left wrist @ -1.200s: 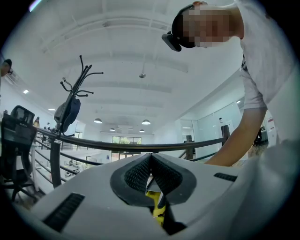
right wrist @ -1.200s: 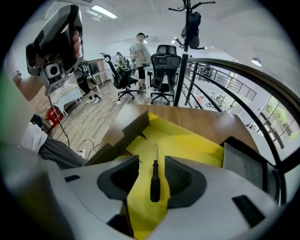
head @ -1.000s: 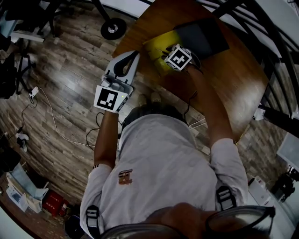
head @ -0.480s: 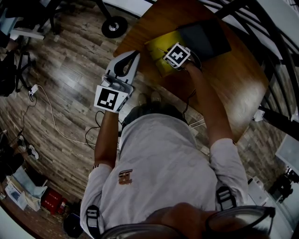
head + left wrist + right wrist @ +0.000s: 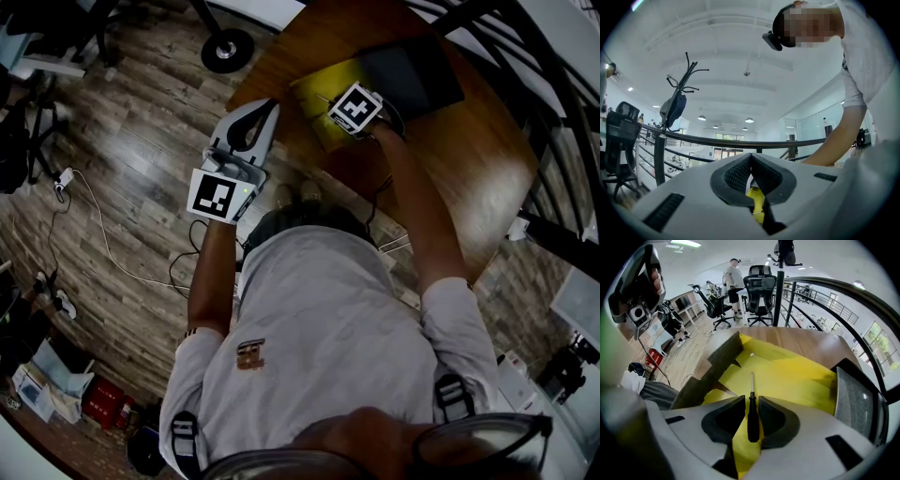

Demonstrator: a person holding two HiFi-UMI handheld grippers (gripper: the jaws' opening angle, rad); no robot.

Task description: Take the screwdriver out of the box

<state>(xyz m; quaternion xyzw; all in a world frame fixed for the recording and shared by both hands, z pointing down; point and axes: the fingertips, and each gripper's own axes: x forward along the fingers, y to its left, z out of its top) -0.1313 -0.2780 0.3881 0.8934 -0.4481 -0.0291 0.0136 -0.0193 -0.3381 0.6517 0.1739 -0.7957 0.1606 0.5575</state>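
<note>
A black-handled screwdriver (image 5: 752, 420) lies in the open yellow box (image 5: 787, 376), its thin shaft pointing away. My right gripper (image 5: 752, 411) points steeply down into the box and its jaws are closing, with the handle between them and both pads touching it. In the head view only its marker cube (image 5: 354, 108) shows, above the yellow box (image 5: 319, 94). My left gripper (image 5: 272, 105) is held level beside the table's near-left edge. Its jaws (image 5: 751, 159) are shut with nothing between them.
The box sits on a round wooden table (image 5: 450, 159), with a black lid (image 5: 412, 75) lying right of it. A dark cardboard flap (image 5: 712, 366) rises along the box's left side. A black railing (image 5: 553, 112) curves behind the table. Cables (image 5: 103, 244) lie on the wooden floor.
The right gripper's marker cube shifted slightly up the picture, over the box, and turned a little. The left gripper stayed where it was.
</note>
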